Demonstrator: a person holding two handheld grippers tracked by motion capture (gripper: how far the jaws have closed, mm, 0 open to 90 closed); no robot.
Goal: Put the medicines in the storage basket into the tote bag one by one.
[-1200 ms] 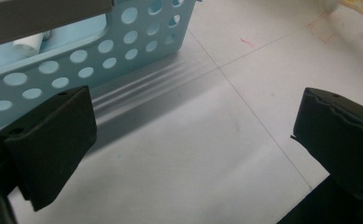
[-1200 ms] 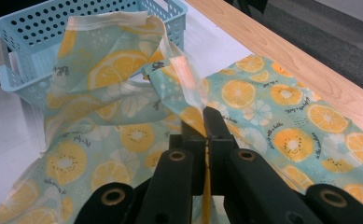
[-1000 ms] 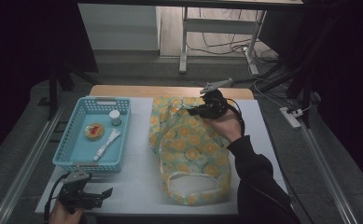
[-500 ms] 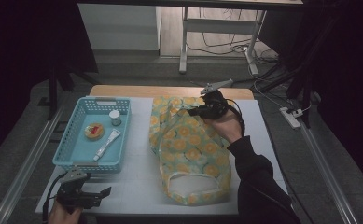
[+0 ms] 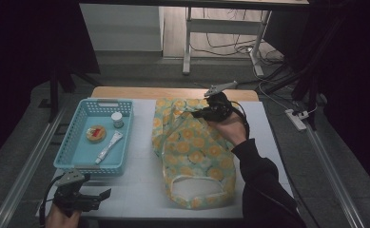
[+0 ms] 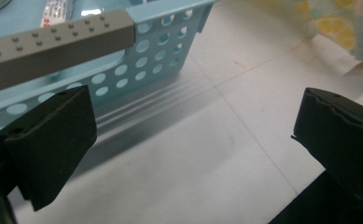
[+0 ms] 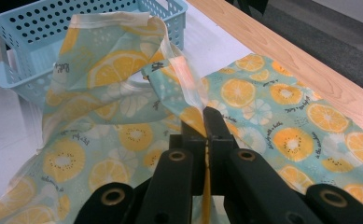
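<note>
I am pinching the far edge of the citrus-print bag [image 5: 192, 147], lying mid-table beside the blue basket [image 5: 73, 152], in the right gripper [image 7: 206, 122], lifting slowly so the thin fabric stays gripped, while the left gripper [image 5: 105, 194] is idling with jaws spread.

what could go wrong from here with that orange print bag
The right gripper is shut on a thin fold at the far edge of the fabric bag; such a small pinch could slip if pulled. A raised flap hangs close to the blue basket, so dragging it that way might snag or shift the basket. The left gripper is open, so nothing pins the bag's near end.
</note>
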